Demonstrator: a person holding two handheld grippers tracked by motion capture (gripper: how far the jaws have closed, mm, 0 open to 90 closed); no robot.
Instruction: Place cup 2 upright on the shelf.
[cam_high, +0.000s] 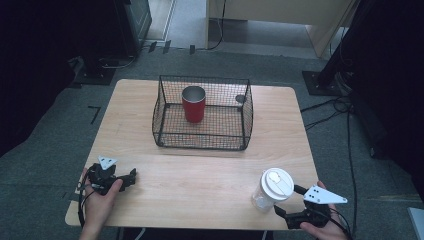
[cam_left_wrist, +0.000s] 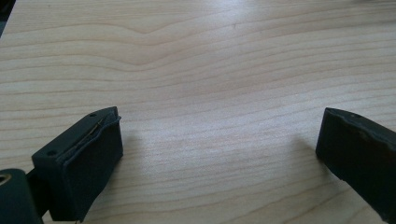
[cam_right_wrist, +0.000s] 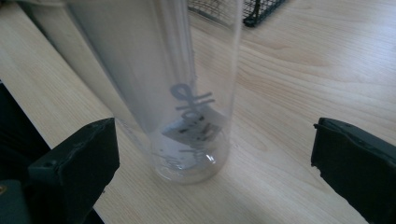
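A clear plastic cup (cam_high: 270, 192) with a white lid stands upright near the table's front right edge. My right gripper (cam_high: 290, 200) is open just right of it, and in the right gripper view the cup (cam_right_wrist: 187, 93) stands between and just beyond the wide-apart jaws, untouched. A red tumbler (cam_high: 193, 103) stands upright inside a black wire basket (cam_high: 160, 120) at the middle back of the table. My left gripper (cam_high: 131, 176) rests at the front left, open, with bare wood between its pads (cam_left_wrist: 88, 163).
The wooden table (cam_high: 200, 170) ends close behind both hands. A corner of the wire basket (cam_right_wrist: 252, 11) shows beyond the cup. Cables and dark stands lie on the floor to the right and back left.
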